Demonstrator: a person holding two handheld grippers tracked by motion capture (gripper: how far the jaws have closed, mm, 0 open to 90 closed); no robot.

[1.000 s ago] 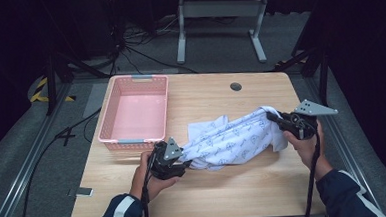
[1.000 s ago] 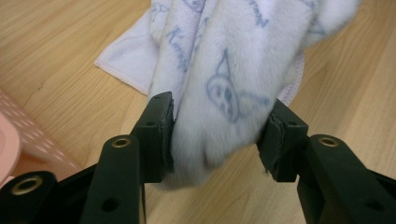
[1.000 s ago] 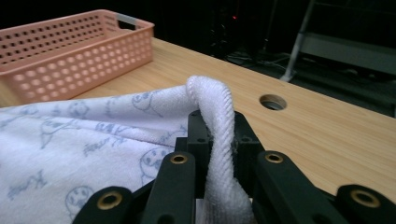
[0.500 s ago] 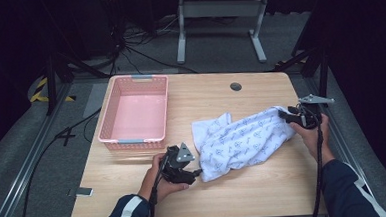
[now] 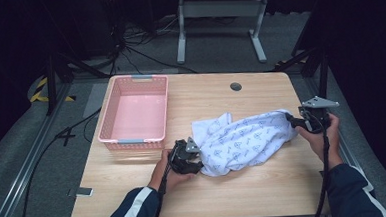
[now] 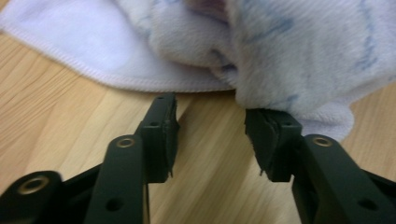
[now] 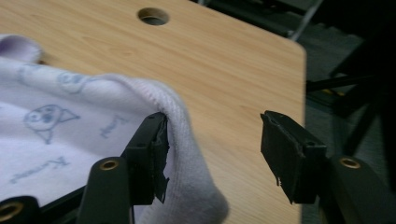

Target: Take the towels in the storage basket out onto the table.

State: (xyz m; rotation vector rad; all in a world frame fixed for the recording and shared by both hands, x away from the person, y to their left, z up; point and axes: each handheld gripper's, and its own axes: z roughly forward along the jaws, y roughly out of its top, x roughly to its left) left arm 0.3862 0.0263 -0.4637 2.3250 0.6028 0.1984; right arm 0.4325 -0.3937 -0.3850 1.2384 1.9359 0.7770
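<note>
A printed towel [image 5: 243, 142] lies crumpled on the worktop [image 5: 245, 196], long axis running toward the right edge. The left hand-held gripper [image 6: 211, 135] and right hand-held gripper [image 7: 212, 154] sit spread at opposite ends, holding nothing.

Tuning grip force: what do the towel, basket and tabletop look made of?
Towel: soft cotton-like terry, white with pale blue print; fuzzy looped nap and stitched hem show in the left gripper view. Basket: pink plastic, probably rigid moulded; perforated lattice walls. Tabletop: light wood-grain, likely laminate rather than solid wood; smooth, faintly glossy, with a round cable hole.
</note>
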